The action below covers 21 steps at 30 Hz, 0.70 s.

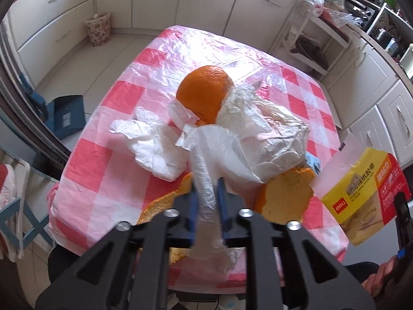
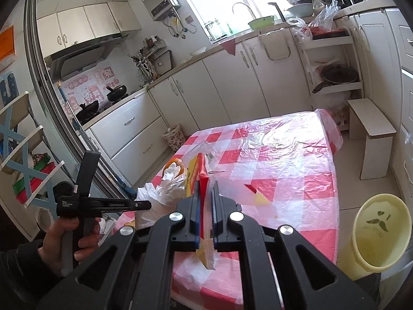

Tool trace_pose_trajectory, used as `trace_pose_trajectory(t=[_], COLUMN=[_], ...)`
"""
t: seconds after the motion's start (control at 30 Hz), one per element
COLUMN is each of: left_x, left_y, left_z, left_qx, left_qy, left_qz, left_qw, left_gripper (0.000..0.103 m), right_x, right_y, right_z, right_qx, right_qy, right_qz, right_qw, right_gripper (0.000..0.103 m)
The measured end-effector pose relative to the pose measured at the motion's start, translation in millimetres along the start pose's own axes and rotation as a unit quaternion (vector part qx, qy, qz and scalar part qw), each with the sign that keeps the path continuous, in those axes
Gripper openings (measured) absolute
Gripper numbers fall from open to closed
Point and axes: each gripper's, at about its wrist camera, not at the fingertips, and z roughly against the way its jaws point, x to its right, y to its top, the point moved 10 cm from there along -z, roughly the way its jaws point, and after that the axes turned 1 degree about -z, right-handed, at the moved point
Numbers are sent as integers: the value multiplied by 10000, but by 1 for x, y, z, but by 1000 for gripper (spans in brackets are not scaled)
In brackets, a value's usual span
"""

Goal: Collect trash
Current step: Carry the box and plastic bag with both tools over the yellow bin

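Note:
My left gripper (image 1: 207, 183) is shut on a twisted white tissue (image 1: 206, 193) at the near edge of a trash pile on the red-checked table (image 1: 116, 98). The pile holds crumpled tissues (image 1: 155, 147), crumpled paper (image 1: 273, 139), orange peel pieces (image 1: 286, 201) and a whole orange (image 1: 204, 90). My right gripper (image 2: 206, 183) is shut on a yellow and red cardboard package (image 2: 198, 170), held above the table's near side; the package also shows in the left wrist view (image 1: 361, 196). The pile lies to its left (image 2: 165, 188).
A yellow waste bin (image 2: 374, 235) stands on the floor right of the table (image 2: 284, 155). A small stool (image 2: 371, 137) is beyond it. A patterned basket (image 1: 99, 28) and a blue dustpan (image 1: 65, 116) are on the floor left of the table. Kitchen cabinets surround.

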Motion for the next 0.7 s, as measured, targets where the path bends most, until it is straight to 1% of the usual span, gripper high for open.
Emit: trace_pose_trajectory(t=[0.03, 0.07, 0.17, 0.33, 0.47, 0.53, 0.6, 0.7], left_x=[2, 4, 8, 11, 26, 47, 69, 114], left_y=[1, 2, 6, 11, 19, 26, 32, 39], left_z=[5, 11, 29, 62, 94, 113, 128, 143], left_qx=[88, 153, 308, 493, 712, 884, 1025, 1119], left_qy=[-45, -93, -254, -634, -919, -1113, -1317, -1694], left_qz=[-32, -75, -135, -8, -47, -178, -304, -535], left_qw=[9999, 9998, 9991, 9968, 9932, 9897, 9855, 9777], left_gripper=[4, 3, 3, 2, 2, 2, 2, 2], right_x=[1, 2, 6, 18, 33, 46, 66, 99], right_y=[1, 2, 4, 10, 27, 38, 48, 56], right_z=[1, 3, 7, 18, 45, 62, 82, 103], right_qx=[23, 51, 135, 295, 594, 753, 849, 812], right_qy=[-2, -7, -36, -153, -396, -569, -833, -1276], right_qz=[-25, -50, -127, -303, -399, -424, -442, -468], right_qw=[10000, 10000, 9998, 9990, 9966, 9946, 9919, 9874], right_gripper=[8, 8, 8, 7, 8, 8, 8, 8])
